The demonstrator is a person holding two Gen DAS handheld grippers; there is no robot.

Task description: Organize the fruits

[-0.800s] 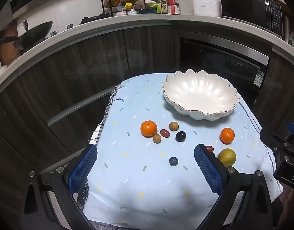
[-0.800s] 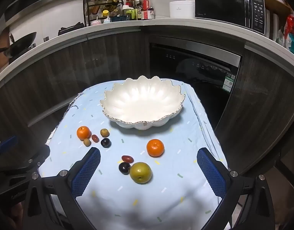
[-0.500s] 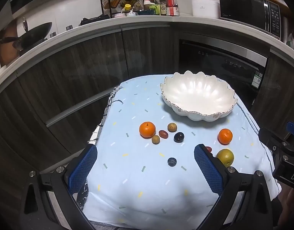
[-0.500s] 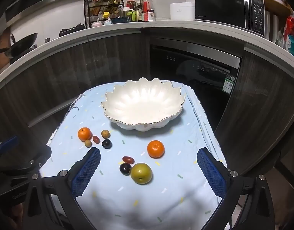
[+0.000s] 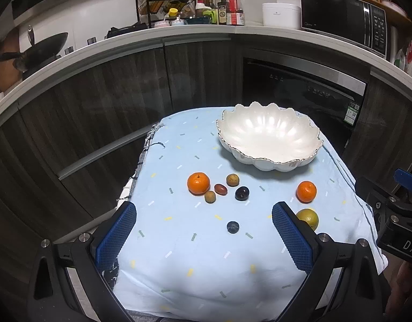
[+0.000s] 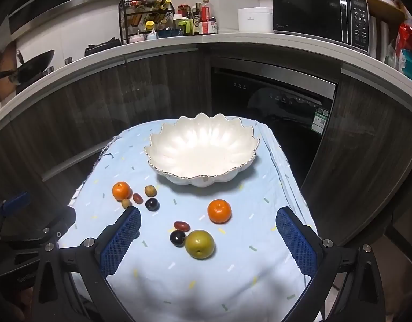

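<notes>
An empty white scalloped bowl (image 5: 269, 136) (image 6: 203, 151) stands at the far side of a small table with a light blue cloth (image 5: 179, 241). In front of it lie two oranges (image 5: 198, 183) (image 5: 306, 191), a green-yellow fruit (image 6: 199, 244), dark plums (image 5: 242, 193) (image 6: 177, 238), red-brown dates (image 5: 220, 189) (image 6: 181, 225), two small tan fruits (image 5: 232, 180) (image 5: 210, 196) and a blue-grey berry (image 5: 232, 227). My left gripper (image 5: 203, 233) is open and empty above the near cloth. My right gripper (image 6: 208, 238) is open and empty, above the green-yellow fruit.
Dark wood cabinets and a built-in oven (image 6: 273, 99) stand behind the table. The counter above holds a spice rack (image 5: 165, 5), bottles, a white pot (image 5: 279, 14), a microwave (image 5: 342, 18) and a wok (image 5: 42, 45). The cloth drops off at the table edges.
Both grippers have pulled back and risen slightly; the table scene sits a little lower and farther in both views. The fruits and bowl have not moved.
</notes>
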